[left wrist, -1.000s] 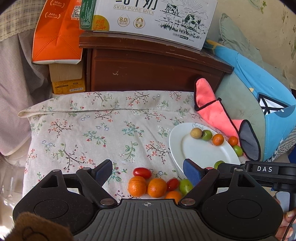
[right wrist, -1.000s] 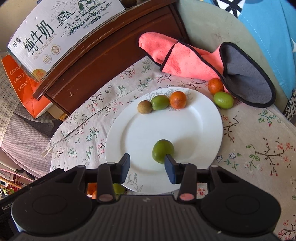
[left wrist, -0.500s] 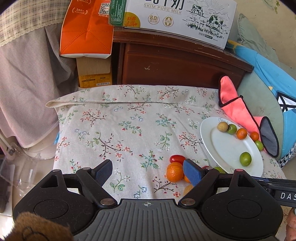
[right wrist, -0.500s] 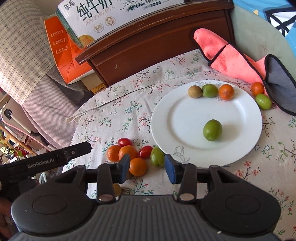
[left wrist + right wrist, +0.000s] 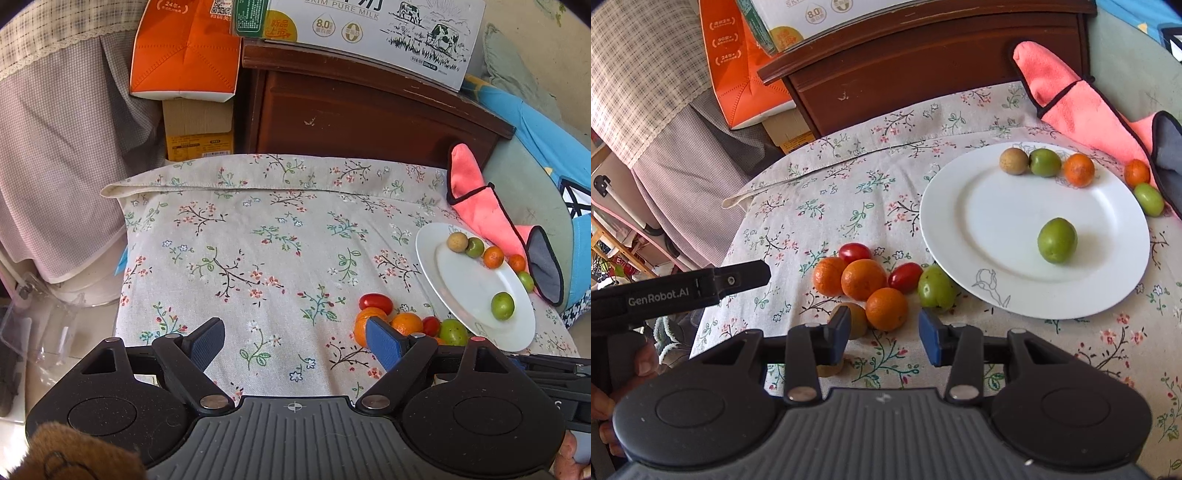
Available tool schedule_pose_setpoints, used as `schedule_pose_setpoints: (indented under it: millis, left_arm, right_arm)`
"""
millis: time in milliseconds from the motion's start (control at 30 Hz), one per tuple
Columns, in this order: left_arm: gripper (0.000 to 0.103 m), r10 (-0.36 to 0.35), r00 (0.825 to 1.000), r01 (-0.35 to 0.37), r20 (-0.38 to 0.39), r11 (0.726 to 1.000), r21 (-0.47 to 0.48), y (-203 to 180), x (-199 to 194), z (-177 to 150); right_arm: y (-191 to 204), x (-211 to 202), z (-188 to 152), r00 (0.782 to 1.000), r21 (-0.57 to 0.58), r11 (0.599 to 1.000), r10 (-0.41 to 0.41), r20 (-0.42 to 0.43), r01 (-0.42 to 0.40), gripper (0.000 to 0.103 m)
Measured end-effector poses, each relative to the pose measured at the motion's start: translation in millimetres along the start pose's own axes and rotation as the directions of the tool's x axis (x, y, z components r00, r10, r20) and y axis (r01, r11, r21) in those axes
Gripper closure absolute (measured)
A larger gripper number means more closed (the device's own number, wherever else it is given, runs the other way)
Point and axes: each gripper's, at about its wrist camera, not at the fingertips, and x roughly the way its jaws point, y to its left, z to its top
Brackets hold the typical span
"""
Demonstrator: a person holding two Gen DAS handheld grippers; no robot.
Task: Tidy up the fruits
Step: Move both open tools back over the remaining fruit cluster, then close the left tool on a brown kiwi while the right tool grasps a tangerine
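In the right wrist view a white plate (image 5: 997,221) lies on the floral cloth with a green fruit (image 5: 1057,240) in its middle. A brown fruit (image 5: 1013,160), a green one (image 5: 1044,162) and an orange (image 5: 1079,170) line its far rim. Left of the plate sits a cluster: oranges (image 5: 863,278), red tomatoes (image 5: 905,277), a green fruit (image 5: 936,286) and a brown fruit (image 5: 857,319). My right gripper (image 5: 884,330) is open just short of the nearest orange (image 5: 886,308), gripping nothing. My left gripper (image 5: 295,341) is open over bare cloth, left of the cluster (image 5: 406,323).
An orange (image 5: 1136,172) and a green fruit (image 5: 1148,199) lie off the plate beside a pink mitt (image 5: 1071,103). A dark wooden cabinet (image 5: 942,62) backs the table, with a milk box (image 5: 369,29) and an orange bag (image 5: 184,48). The cloth's left edge drops off.
My right gripper has swung left from over the plate to the fruit cluster, and the green fruit stays on the plate. My left gripper has drifted left, away from the cluster.
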Motion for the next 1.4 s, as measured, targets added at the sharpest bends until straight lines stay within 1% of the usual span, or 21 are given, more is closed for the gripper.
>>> schedule_pose_setpoints:
  millis: [167, 233, 300, 400, 467, 567, 600, 733, 867, 900, 1033, 1133, 1333, 1367, 1400]
  left_arm:
    - [0.018, -0.049, 0.999, 0.050, -0.023, 0.997, 0.051, -3.8, -5.2, -9.0]
    - [0.018, -0.075, 0.996, 0.078, -0.041, 0.993, 0.086, -7.8, -6.6, -14.8]
    - [0.018, -0.094, 0.994, 0.100, -0.055, 0.986, 0.131, -13.4, -7.9, -20.7]
    - [0.018, -0.112, 0.991, 0.123, -0.067, 0.974, 0.190, -21.5, -9.4, -27.5]
    - [0.018, -0.134, 0.988, 0.147, -0.076, 0.966, 0.212, -25.8, -9.9, -30.3]
    - [0.018, -0.162, 0.983, 0.179, -0.089, 0.954, 0.239, -32.6, -9.4, -34.3]
    - [0.018, -0.166, 0.982, 0.184, -0.094, 0.951, 0.249, -35.2, -8.5, -36.2]
    - [0.020, -0.147, 0.984, 0.170, -0.098, 0.939, 0.301, -46.4, -2.8, -45.0]
    - [0.021, -0.142, 0.985, 0.167, -0.099, 0.931, 0.324, -52.9, 3.1, -51.1]
    - [0.023, -0.139, 0.986, 0.163, -0.096, 0.931, 0.326, -53.9, 4.5, -51.8]
    - [0.036, -0.145, 0.984, 0.171, -0.106, 0.937, 0.304, -53.2, 10.7, -53.3]
    - [0.039, -0.146, 0.984, 0.169, -0.097, 0.940, 0.296, -52.5, 13.1, -54.1]
    - [0.041, -0.144, 0.987, 0.160, -0.075, 0.944, 0.288, -52.4, 15.2, -53.3]
    - [0.041, -0.143, 0.987, 0.157, -0.069, 0.944, 0.289, -53.0, 16.0, -53.2]
    - [0.044, -0.142, 0.988, 0.154, -0.062, 0.944, 0.293, -53.9, 16.8, -53.2]
  right_arm:
    - [-4.7, 7.5, 2.2, 1.000, 0.054, 0.998, 0.015, -0.010, -0.015, 0.063]
    - [-7.2, 11.9, 2.6, 1.000, 0.082, 0.997, 0.014, -0.016, -0.013, 0.063]
    - [-7.9, 14.0, 3.7, 1.000, 0.100, 0.995, 0.025, -0.014, -0.024, 0.065]
    - [-4.9, 16.1, 4.5, 1.000, 0.083, 0.996, 0.021, 0.000, -0.021, 0.067]
    - [-5.8, 17.1, 4.9, 1.000, 0.093, 0.995, 0.022, 0.001, -0.022, 0.069]
    - [-10.5, 18.0, 5.6, 1.000, 0.125, 0.992, 0.026, -0.007, -0.024, 0.075]
    - [-11.4, 18.1, 5.3, 1.000, 0.128, 0.991, 0.028, -0.005, -0.028, 0.075]
    - [-9.4, 18.9, 5.0, 1.000, 0.113, 0.993, 0.024, -0.004, -0.024, 0.075]
    - [-7.4, 22.2, 4.4, 1.000, 0.104, 0.994, 0.019, -0.017, -0.017, 0.074]
    - [-6.7, 23.6, 3.7, 1.000, 0.099, 0.995, 0.017, -0.021, -0.014, 0.074]
    - [-4.3, 24.0, 3.0, 1.000, 0.082, 0.997, 0.013, -0.018, -0.012, 0.074]
    - [-3.7, 23.0, 2.9, 1.000, 0.077, 0.997, 0.021, -0.019, -0.019, 0.075]
    - [-2.0, 17.1, 5.8, 1.000, 0.067, 0.997, 0.029, -0.003, -0.028, 0.075]
    - [-2.1, 16.0, 5.9, 1.000, 0.064, 0.998, 0.029, -0.001, -0.029, 0.075]
    - [-2.1, 15.3, 6.2, 1.000, 0.063, 0.998, 0.030, 0.000, -0.030, 0.075]
